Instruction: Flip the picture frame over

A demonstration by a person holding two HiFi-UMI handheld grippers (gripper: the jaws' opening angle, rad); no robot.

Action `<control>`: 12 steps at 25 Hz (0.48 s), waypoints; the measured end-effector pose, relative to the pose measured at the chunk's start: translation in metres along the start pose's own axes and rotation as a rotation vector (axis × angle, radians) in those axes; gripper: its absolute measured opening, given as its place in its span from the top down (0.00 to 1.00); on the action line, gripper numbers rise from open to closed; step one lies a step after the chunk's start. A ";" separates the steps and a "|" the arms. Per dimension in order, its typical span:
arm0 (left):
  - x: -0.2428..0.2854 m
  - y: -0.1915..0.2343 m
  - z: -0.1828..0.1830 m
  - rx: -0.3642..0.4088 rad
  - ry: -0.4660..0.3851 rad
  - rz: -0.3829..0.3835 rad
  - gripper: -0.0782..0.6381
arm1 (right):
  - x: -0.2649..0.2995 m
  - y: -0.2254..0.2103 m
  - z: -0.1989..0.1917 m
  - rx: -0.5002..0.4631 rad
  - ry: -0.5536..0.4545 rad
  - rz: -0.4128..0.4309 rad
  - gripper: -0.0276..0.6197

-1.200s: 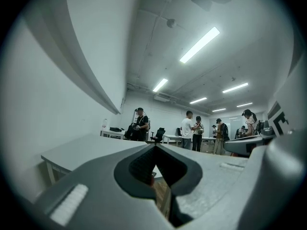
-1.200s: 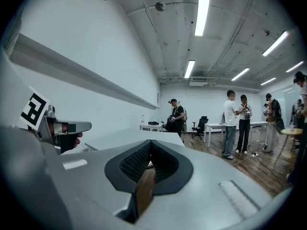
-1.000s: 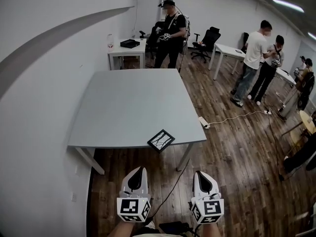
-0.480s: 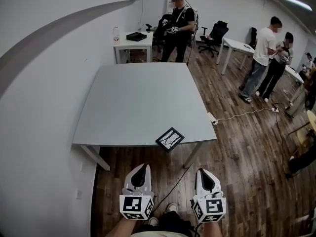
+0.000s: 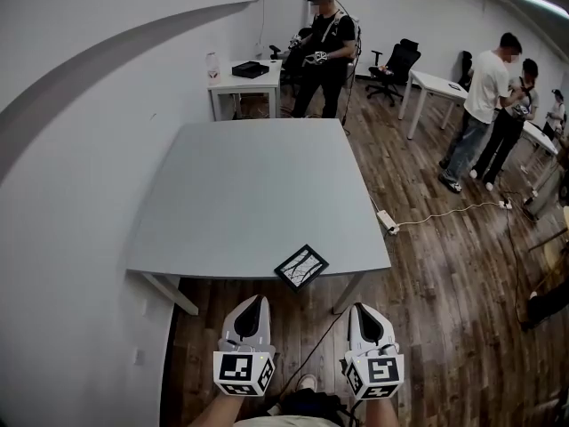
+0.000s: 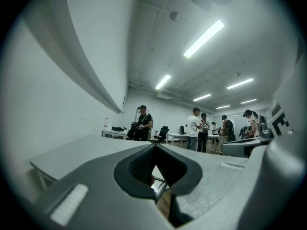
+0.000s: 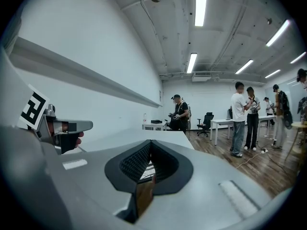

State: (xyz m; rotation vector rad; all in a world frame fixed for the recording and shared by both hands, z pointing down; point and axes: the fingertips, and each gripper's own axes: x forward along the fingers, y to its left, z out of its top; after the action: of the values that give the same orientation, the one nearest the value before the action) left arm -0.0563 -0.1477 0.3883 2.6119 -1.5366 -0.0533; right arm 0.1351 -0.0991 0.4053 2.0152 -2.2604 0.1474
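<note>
A small black picture frame [image 5: 300,267] with a white line pattern lies face up at the near edge of the grey table [image 5: 258,189], one corner past the rim. My left gripper [image 5: 256,302] and right gripper [image 5: 358,309] hang side by side below the table edge, short of the frame. Both are shut with nothing in them. In the right gripper view, part of the frame [image 7: 147,170] shows through the hollow behind the closed tips. The left gripper view shows the tabletop [image 6: 81,150] just ahead.
A white wall [image 5: 71,194] runs along the table's left side. A power strip [image 5: 388,221] and its cable lie on the wooden floor to the right. At the back are a small white table [image 5: 244,78], office chairs and several standing people [image 5: 324,52].
The head view has drifted a little, so the table and frame sit slightly nearer and lower in the picture. Both grippers stay shut in much the same place.
</note>
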 end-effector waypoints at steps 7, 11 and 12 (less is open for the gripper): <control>0.044 -0.020 0.000 0.038 -0.007 0.025 0.89 | 0.031 -0.046 -0.001 0.034 -0.006 0.026 0.92; 0.061 -0.031 0.001 0.057 -0.008 0.051 0.89 | 0.042 -0.065 -0.004 0.052 -0.001 0.057 0.92; 0.065 -0.033 0.000 0.060 -0.008 0.055 0.89 | 0.046 -0.069 -0.006 0.055 0.000 0.062 0.92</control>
State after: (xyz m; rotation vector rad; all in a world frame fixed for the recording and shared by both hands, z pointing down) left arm 0.0040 -0.1882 0.3859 2.6161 -1.6372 -0.0134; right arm 0.1986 -0.1513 0.4178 1.9715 -2.3456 0.2177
